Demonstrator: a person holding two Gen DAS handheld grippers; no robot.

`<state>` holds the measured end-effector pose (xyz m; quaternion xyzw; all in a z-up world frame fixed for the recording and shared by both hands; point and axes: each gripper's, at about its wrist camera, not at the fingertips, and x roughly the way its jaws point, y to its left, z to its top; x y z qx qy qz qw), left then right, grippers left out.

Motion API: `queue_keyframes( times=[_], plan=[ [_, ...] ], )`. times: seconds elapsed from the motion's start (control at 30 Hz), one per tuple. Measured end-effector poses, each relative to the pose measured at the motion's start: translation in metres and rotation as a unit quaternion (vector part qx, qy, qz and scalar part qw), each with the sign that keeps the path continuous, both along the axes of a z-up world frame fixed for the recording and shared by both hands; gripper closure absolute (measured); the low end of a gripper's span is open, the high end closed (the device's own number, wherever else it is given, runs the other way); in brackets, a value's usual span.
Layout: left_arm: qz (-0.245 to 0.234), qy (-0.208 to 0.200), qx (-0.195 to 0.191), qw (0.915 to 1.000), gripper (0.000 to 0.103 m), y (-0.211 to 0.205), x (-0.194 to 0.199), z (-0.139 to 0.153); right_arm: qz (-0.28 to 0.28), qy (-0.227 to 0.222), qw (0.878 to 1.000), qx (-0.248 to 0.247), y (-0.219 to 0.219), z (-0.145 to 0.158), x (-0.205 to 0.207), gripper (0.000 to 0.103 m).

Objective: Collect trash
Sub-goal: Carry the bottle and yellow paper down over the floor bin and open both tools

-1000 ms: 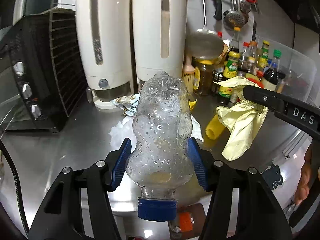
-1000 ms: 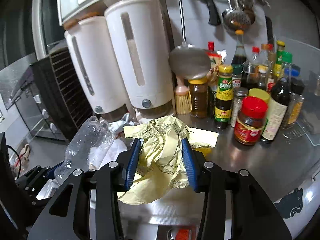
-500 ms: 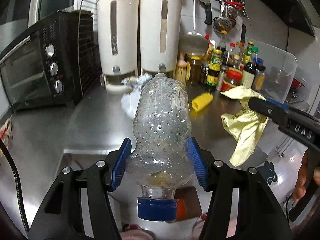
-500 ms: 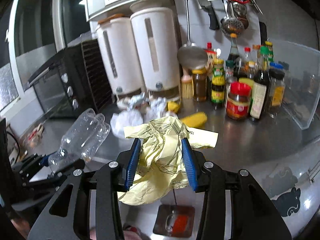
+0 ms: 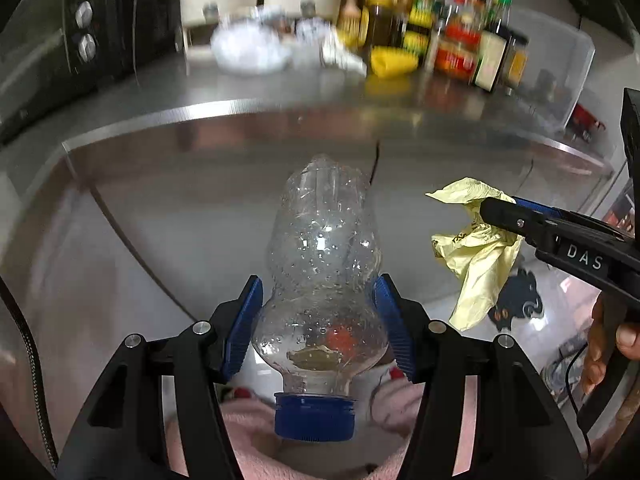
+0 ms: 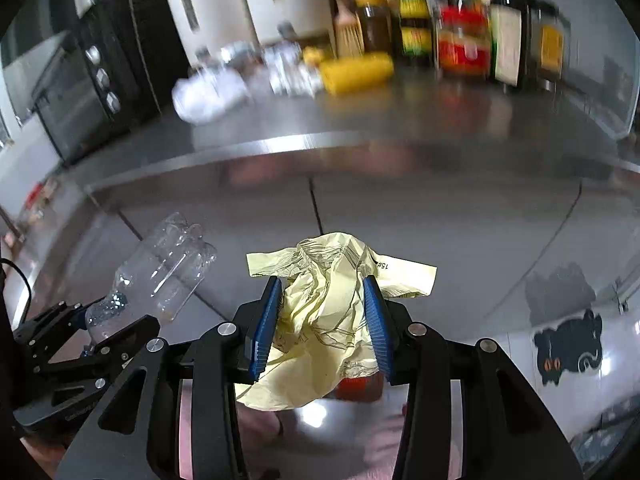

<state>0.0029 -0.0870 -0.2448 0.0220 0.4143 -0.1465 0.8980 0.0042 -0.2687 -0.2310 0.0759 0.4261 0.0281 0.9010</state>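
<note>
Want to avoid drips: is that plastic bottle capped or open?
Capped: the blue cap sits on the plastic bottle, held in the left gripper.

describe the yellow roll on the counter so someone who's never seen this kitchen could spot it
Look along the back of the steel counter, at the row of sauce bottles. The yellow roll lies on its side just in front of them, right of the crumpled white trash; it's the only solid yellow cylinder lying down.
</note>
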Motion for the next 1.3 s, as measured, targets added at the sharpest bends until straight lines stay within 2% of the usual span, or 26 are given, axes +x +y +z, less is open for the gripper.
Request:
queue_keyframes(
  times=[0.33, 0.63, 0.77, 0.97, 1.1, 1.2, 1.3],
  plan=[
    [-0.007, 0.072, 0.024, 0.9971, 0.047, -0.018, 0.027, -0.093, -0.022, 0.089, 0.996, -0.001, -0.01, -0.109, 0.024, 0.06],
    [-0.022, 0.141, 0.038, 0.9891, 0.047, -0.039, 0.06, -0.169, -0.031, 0.154, 0.988, 0.007, -0.012, -0.178, 0.051, 0.06],
    [-0.024, 0.161, 0.044, 0.9857, 0.047, -0.046, 0.073, -0.192, -0.035, 0.185, 0.982, 0.009, -0.019, -0.207, 0.066, 0.06],
    [-0.03, 0.186, 0.057, 0.9805, 0.048, -0.062, 0.098, -0.224, -0.04, 0.217, 0.975, 0.019, -0.027, -0.234, 0.088, 0.06],
    [-0.035, 0.194, 0.052, 0.9789, 0.048, -0.073, 0.108, -0.235, -0.041, 0.227, 0.973, 0.024, -0.025, -0.246, 0.099, 0.06],
    [-0.038, 0.194, 0.057, 0.9785, 0.048, -0.062, 0.111, -0.236, -0.043, 0.233, 0.971, 0.026, -0.025, -0.254, 0.105, 0.058],
    [-0.039, 0.195, 0.062, 0.978, 0.048, -0.065, 0.109, -0.237, -0.047, 0.235, 0.971, 0.028, -0.025, -0.258, 0.11, 0.05]
  ],
)
